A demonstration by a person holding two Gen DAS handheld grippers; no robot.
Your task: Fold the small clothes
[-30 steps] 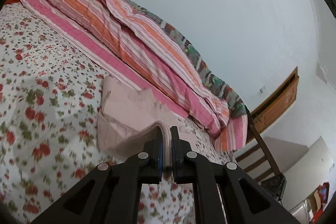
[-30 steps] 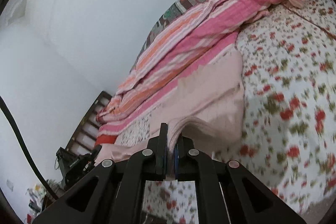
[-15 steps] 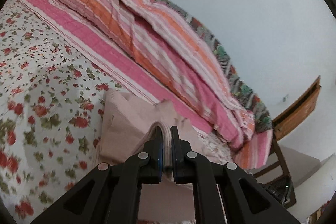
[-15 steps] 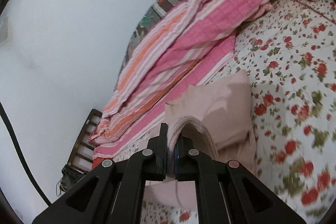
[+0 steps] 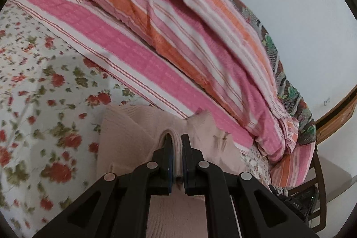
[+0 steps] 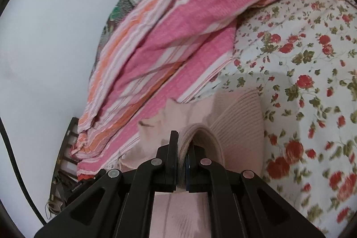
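Floral bedsheet (image 5: 44, 104) beneath pink knit garment (image 5: 133, 126), pinched in both grippers.

Ribbed pink knit garment (image 5: 138, 126), matt

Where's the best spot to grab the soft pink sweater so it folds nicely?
Probably right where it's pinched now: the left gripper and right gripper each clamp a ribbed edge of the pink sweater, coming in low from the near side. The rest drapes onto the floral bedsheet, so holding two edge points should keep it even.
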